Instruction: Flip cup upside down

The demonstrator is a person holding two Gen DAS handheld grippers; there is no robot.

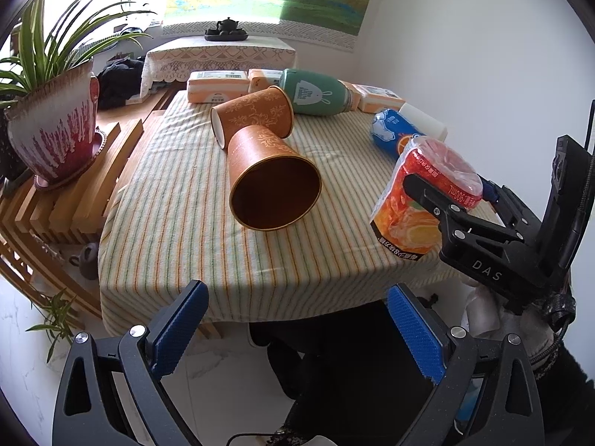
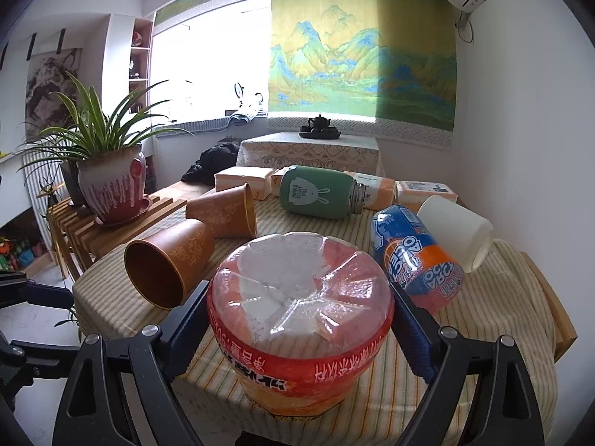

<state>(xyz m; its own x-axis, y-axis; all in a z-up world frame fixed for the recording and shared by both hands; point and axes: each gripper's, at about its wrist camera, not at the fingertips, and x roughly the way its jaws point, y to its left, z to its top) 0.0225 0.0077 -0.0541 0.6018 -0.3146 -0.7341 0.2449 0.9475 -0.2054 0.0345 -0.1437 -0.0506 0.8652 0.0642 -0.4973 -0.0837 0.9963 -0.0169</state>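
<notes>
My right gripper is shut on an orange plastic drink cup with a clear sealed base, held tilted, bottom end up, over the front right of the striped table. It also shows in the left wrist view, with the right gripper clamped across it. My left gripper is open and empty, below the table's front edge. Two brown paper cups lie on their sides: the near one with its mouth toward me, the far one behind it.
A green bottle, a blue-orange can and a white cup lie on the striped cloth. Tissue packs line the back. A potted plant stands on a wooden rack at left.
</notes>
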